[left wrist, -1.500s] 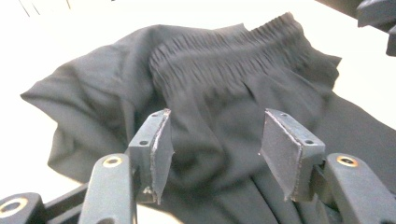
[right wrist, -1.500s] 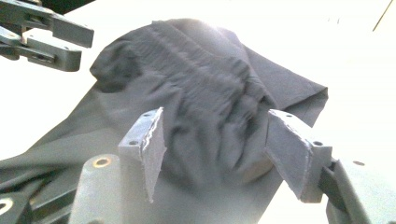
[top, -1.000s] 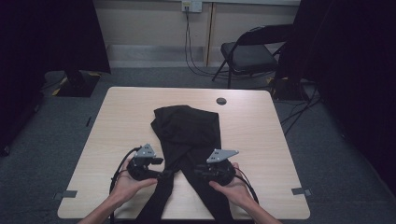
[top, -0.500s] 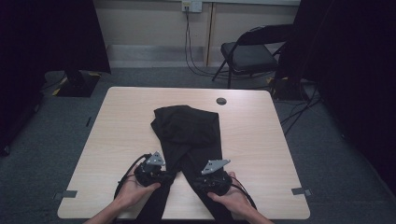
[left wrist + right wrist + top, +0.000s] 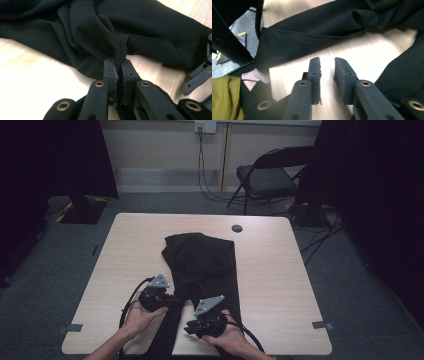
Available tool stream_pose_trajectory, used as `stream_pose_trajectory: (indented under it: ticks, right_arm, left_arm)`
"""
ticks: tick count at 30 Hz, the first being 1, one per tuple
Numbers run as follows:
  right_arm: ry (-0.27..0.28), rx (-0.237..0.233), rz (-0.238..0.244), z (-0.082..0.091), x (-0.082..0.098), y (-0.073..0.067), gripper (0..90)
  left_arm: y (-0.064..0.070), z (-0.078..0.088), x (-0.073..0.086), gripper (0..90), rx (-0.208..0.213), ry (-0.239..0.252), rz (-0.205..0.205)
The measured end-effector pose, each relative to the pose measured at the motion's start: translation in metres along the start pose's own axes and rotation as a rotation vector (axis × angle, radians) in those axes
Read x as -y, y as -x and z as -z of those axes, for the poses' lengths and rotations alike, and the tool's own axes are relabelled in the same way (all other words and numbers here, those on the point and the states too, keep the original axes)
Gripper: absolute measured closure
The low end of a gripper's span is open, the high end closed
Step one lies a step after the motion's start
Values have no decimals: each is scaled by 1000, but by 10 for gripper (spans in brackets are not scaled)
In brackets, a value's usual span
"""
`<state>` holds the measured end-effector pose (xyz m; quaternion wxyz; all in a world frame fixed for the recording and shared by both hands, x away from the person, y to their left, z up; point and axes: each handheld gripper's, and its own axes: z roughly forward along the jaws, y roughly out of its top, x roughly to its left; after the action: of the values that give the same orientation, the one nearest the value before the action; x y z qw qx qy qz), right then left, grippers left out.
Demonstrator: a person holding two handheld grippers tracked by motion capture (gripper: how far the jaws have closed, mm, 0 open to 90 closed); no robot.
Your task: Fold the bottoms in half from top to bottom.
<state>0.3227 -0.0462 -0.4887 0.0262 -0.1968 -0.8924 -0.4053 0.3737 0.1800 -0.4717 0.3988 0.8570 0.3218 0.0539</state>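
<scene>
1. Black trousers spread mid-table, legs trailing toward 6 o'clock.
2. Left gripper, just closed, clamped on a trouser-leg fold.
3. Right gripper, slightly parted, empty over bare wood at 5 o'clock; its grasp and any folding pending.

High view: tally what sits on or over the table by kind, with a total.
Black garments: 1
Hand-held tools: 2, left tool and right tool
Round cable holes in the table top: 1
Total: 4
</scene>
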Motion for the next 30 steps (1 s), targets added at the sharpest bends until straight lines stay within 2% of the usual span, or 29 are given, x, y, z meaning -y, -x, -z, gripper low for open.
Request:
stream_pose_trajectory:
  ticks: [1, 4, 5, 7, 8, 9, 11, 13, 15, 17, 18, 19, 21, 22, 23, 25, 26, 28, 30]
  right_arm:
    - [21, 38, 25, 10, -2, 0, 691]
    - [96, 99, -34, 35, -2, 14, 676]
    - [119, 140, -55, 46, 1, 22, 698]
    - [128, 213, -62, 55, 6, 30, 776]
    - [128, 213, -62, 55, 6, 30, 776]
    - [93, 267, -66, 55, 13, 39, 809]
    - [59, 253, -72, 48, 16, 40, 815]
    - [25, 226, -38, 37, 16, 32, 813]
    - [8, 178, 1, 25, 13, 23, 827]
    - [-1, 118, 10, 15, 10, 17, 838]
    - [-18, 66, 23, 8, 9, 12, 842]
    - [-25, 41, 25, 3, 8, 9, 844]
    - [-27, 11, 22, -2, 6, 3, 837]
    - [-17, 12, 48, -2, 3, -1, 809]
    - [1, -1, 41, 0, 2, -2, 748]
    - [44, 0, 16, 4, -1, -2, 534]
    - [57, -9, 12, 4, -2, 0, 478]
    - [80, -17, 1, 4, -3, 0, 344]
    - [97, -47, -32, 1, -2, 1, 297]
  left_arm:
    - [-1, 2, 0, 848, 6, 11, 3]
    - [-3, 6, -2, 848, 29, 36, 17]
    - [-3, 8, -4, 848, 31, 47, 13]
    - [-3, 13, -9, 849, 36, 81, 18]
    - [-3, 13, -9, 849, 36, 81, 18]
    - [-4, 18, -15, 848, 51, 127, 38]
    - [-6, 21, -22, 849, 52, 150, 41]
    - [-7, 22, -28, 849, 72, 183, 62]
    - [-10, 20, -34, 849, 88, 205, 82]
    - [-10, 19, -37, 848, 84, 211, 80]
    - [-11, 18, -41, 848, 85, 224, 87]
    - [-13, 14, -46, 848, 97, 252, 113]
    - [-14, 13, -48, 847, 96, 254, 115]
    - [-14, 11, -53, 847, 95, 266, 122]
    - [-15, 10, -55, 847, 103, 276, 131]
    - [-15, 9, -58, 847, 107, 285, 141]
    - [-15, 4, -61, 847, 115, 285, 163]
    - [-12, 2, -65, 847, 114, 295, 160]
    - [-9, -2, -69, 847, 118, 297, 160]
